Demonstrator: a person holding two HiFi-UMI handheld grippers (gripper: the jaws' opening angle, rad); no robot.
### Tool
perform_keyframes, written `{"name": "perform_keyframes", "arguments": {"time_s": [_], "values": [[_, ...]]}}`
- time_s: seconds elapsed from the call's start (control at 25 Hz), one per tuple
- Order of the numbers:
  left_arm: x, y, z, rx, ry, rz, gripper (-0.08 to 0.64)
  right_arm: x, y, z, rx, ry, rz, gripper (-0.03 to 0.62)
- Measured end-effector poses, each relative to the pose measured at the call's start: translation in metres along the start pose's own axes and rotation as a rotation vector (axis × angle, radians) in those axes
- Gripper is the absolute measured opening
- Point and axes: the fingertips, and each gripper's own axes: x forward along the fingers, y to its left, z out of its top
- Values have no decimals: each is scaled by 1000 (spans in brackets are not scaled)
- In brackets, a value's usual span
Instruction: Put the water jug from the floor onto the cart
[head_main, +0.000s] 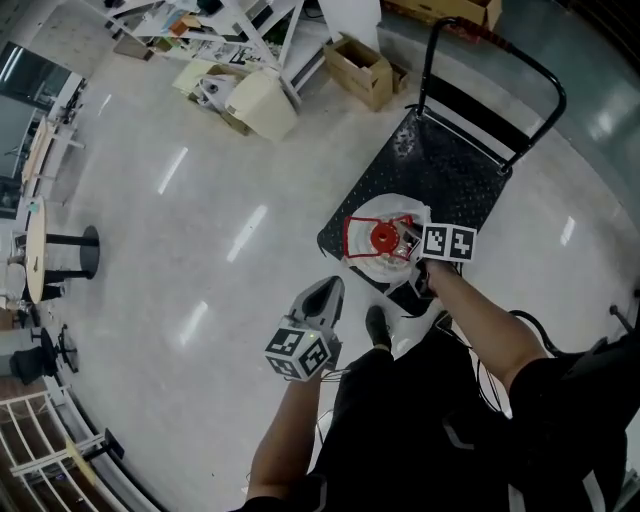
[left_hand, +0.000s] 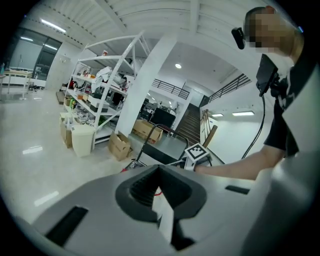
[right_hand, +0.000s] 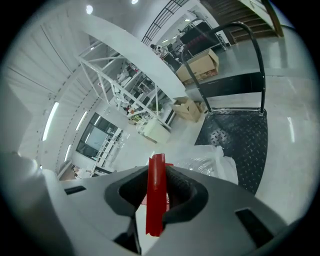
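The water jug (head_main: 385, 262) is clear, wrapped in thin plastic, with a red cap and a red carrying handle (head_main: 352, 240). It is over the near corner of the black cart deck (head_main: 450, 170); whether it rests on the deck I cannot tell. My right gripper (head_main: 408, 240) is shut on the red handle (right_hand: 156, 195), which stands upright between the pads, with the jug (right_hand: 210, 162) below it. My left gripper (head_main: 325, 292) hangs left of the jug over the floor, jaws together and nothing in them (left_hand: 159, 172).
The cart's black push handle (head_main: 500, 60) rises at its far end. Cardboard boxes (head_main: 360, 68), a white bin (head_main: 262, 105) and a white shelving rack (head_main: 220, 30) stand beyond the cart. A round table on a black base (head_main: 75, 252) is at far left. The person's shoe (head_main: 378, 325) is beside the cart.
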Motion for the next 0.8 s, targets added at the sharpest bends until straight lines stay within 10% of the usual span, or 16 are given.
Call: {"name": "perform_keyframes", "arguments": {"time_s": [0.8], "values": [[3,17,-14,-6,47,-55,0,33,-58,11,73,-19,-96,86]]}}
